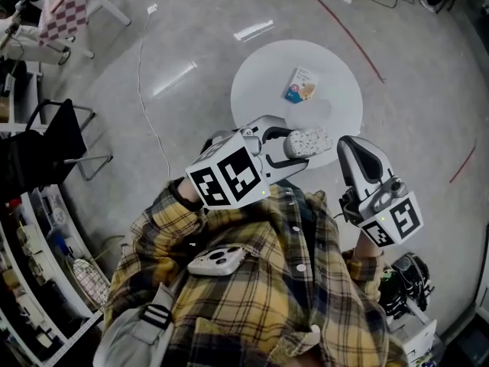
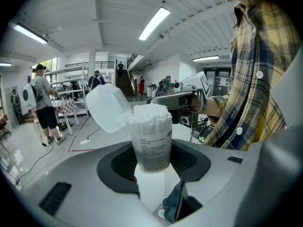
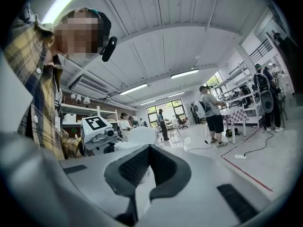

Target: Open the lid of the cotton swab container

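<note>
My left gripper [image 1: 299, 145] is shut on the cotton swab container [image 1: 309, 141], which it holds in the air above my chest. In the left gripper view the clear container [image 2: 151, 141] stands upright between the jaws, packed with white swabs. Its white lid [image 2: 107, 109] is flipped open and hangs off the upper left rim. My right gripper [image 1: 353, 147] stands to the right of the container, apart from it, with its jaws shut on nothing. In the right gripper view the dark pads [image 3: 137, 167] meet, and the lid [image 3: 141, 135] shows beyond them.
A round white table [image 1: 336, 67] lies ahead with a small printed box [image 1: 300, 84] on it. Shelving and a black chair [image 1: 57, 140] stand at the left. A phone [image 1: 218, 261] hangs on my chest. A person [image 2: 45, 103] stands in the hall behind.
</note>
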### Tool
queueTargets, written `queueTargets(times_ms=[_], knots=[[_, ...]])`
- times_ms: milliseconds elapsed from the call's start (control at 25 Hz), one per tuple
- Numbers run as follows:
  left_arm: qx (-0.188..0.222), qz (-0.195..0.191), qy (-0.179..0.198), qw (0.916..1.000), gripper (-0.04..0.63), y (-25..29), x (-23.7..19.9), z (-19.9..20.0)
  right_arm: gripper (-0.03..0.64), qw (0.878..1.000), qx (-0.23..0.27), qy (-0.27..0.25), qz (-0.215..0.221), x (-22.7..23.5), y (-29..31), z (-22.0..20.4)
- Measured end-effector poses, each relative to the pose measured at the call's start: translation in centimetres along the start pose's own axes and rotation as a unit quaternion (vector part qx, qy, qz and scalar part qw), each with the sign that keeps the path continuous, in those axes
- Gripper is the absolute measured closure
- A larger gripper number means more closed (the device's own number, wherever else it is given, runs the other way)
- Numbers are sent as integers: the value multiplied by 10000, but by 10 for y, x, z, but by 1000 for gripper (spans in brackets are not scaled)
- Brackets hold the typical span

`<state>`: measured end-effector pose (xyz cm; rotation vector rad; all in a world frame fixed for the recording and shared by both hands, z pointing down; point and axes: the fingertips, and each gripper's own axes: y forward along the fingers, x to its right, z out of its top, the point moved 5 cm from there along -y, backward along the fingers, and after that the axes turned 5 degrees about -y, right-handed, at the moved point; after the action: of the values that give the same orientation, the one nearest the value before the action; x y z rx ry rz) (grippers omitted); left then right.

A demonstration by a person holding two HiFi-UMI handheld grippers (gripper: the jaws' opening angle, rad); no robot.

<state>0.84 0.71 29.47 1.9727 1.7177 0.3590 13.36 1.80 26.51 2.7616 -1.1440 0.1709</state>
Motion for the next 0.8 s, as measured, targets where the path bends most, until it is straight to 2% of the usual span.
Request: queueTargets(times_ms=[800], knots=[[28, -81, -61, 9999, 387, 10, -3, 1, 600, 9998, 9, 172, 71, 10, -1, -3]])
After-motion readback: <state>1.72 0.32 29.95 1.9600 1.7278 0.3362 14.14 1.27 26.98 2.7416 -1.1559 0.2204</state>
